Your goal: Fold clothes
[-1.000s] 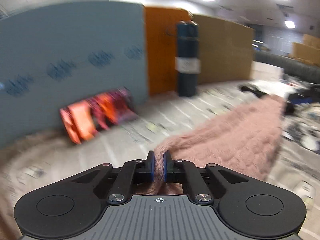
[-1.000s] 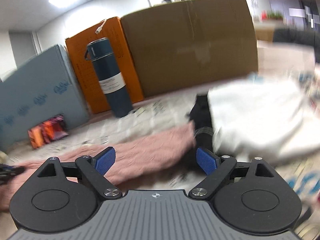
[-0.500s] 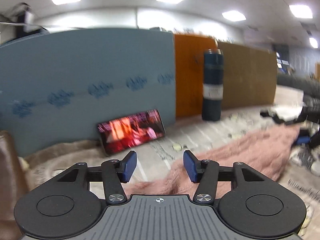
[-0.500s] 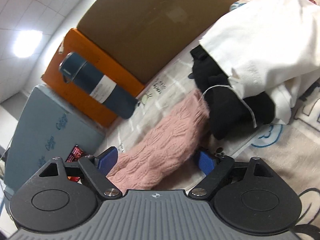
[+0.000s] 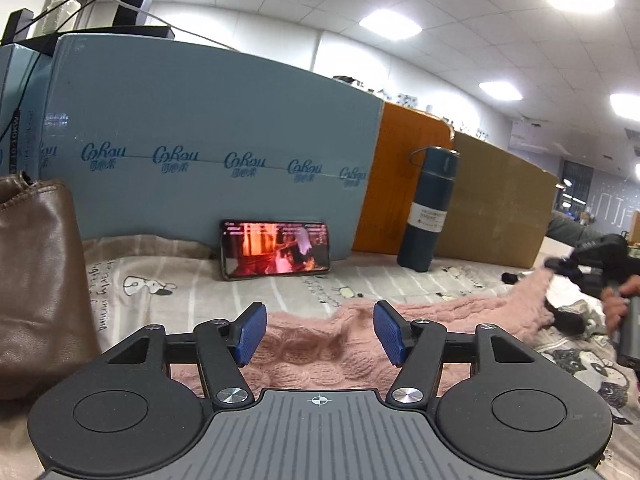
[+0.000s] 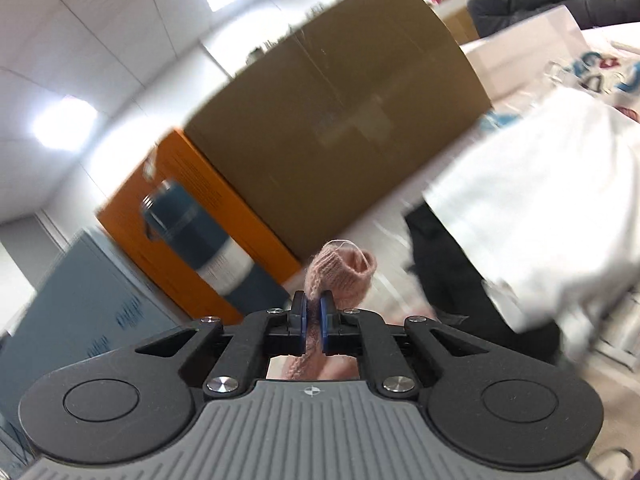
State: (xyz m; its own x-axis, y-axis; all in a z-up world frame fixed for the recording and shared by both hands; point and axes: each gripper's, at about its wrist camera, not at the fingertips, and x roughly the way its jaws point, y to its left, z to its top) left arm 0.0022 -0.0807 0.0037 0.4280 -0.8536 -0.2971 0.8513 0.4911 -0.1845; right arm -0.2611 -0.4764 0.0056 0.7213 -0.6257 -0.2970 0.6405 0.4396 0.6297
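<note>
Since a second ago the left gripper (image 5: 316, 334) has let go of the pink knit (image 5: 460, 312), and the right gripper (image 6: 313, 322) has clamped its far end. The knit lies long across the printed bedspread (image 5: 280, 288) — its near end sits loose between the left's opening jaws, untouched.

A phone (image 5: 275, 249) with a lit screen leaned against a blue panel (image 5: 208, 136). A dark blue flask (image 5: 430, 208) stood upright before an orange board (image 5: 400, 184) and a cardboard box (image 5: 496, 204). A brown leather bag (image 5: 36, 276) sat at the left.
</note>
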